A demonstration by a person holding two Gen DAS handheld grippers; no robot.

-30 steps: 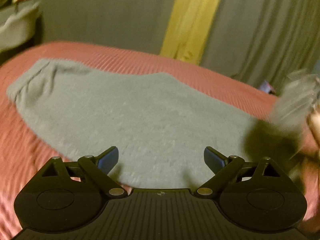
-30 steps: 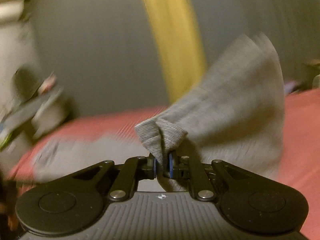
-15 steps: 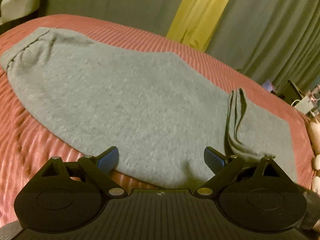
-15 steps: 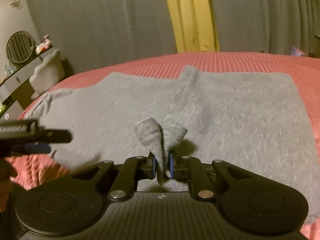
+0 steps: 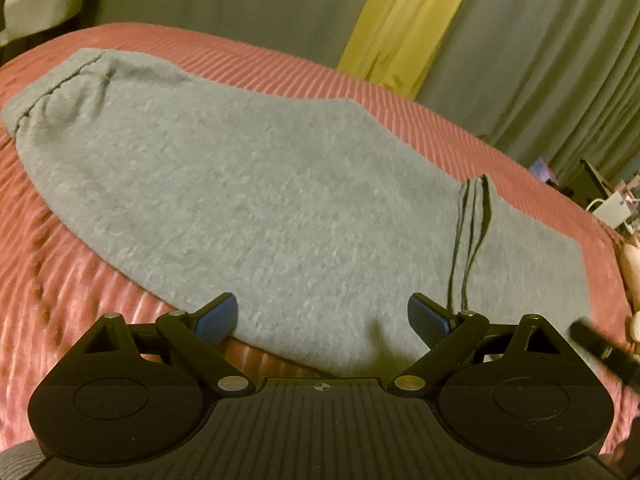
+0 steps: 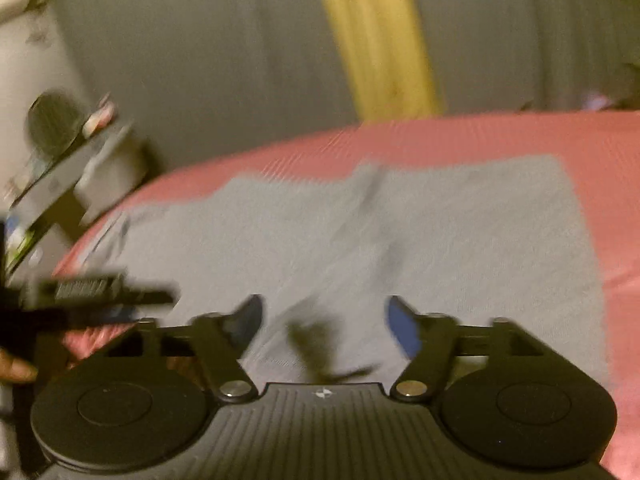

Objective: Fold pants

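Grey pants [image 5: 260, 200] lie flat on a pink ribbed bedspread [image 5: 80, 312], with a folded-over part ending in stacked cuff edges [image 5: 470, 232] at the right. My left gripper [image 5: 322, 314] is open and empty over the pants' near edge. In the right wrist view, which is blurred, the pants [image 6: 400, 240] spread across the bed. My right gripper [image 6: 324, 320] is open and empty just above them. The left gripper [image 6: 92, 296] shows at the left edge there.
Grey curtains [image 5: 540, 60] with a yellow strip [image 5: 400, 20] hang behind the bed. A white chair [image 5: 36, 4] stands far left. Small clutter [image 5: 608, 208] sits past the bed's right side. A shelf with items [image 6: 60, 160] stands to the left in the right wrist view.
My right gripper carried the pants' cuff over, laid it on the pants, then opened and let go. The left gripper stayed open near the front edge.
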